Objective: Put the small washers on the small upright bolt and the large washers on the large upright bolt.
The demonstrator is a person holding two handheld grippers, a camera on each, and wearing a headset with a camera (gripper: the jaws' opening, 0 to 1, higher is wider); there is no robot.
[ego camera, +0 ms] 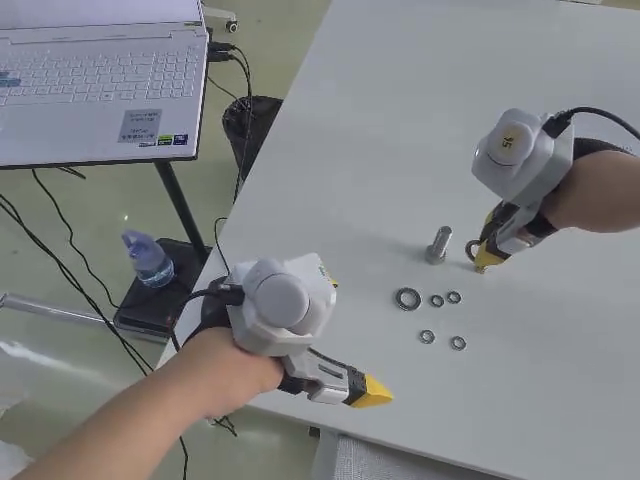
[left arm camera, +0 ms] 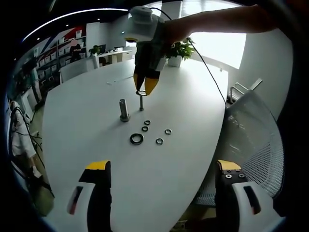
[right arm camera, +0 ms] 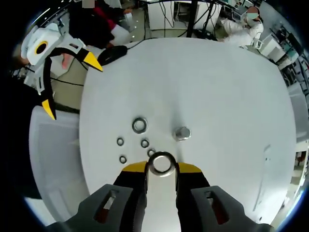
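My right gripper (right arm camera: 161, 167) is shut on a washer (right arm camera: 161, 153), and in the head view this gripper (ego camera: 485, 260) sits just right of the large upright bolt (ego camera: 438, 244). In the left gripper view it (left arm camera: 145, 90) holds the washer directly above the thin small bolt (left arm camera: 141, 103), beside the large bolt (left arm camera: 124, 110). On the table lie a large washer (ego camera: 408, 298) and several small washers (ego camera: 437, 300). My left gripper (ego camera: 370, 392) stands open near the table's front edge, well short of the washers, its jaws (left arm camera: 161, 169) wide apart with nothing between them.
The white table (ego camera: 420, 120) stretches far back and right. A laptop (ego camera: 100, 80) on a stand is to the left, with a water bottle (ego camera: 148, 258) and cables on the floor below. A mesh chair (left arm camera: 251, 140) stands at the table's near edge.
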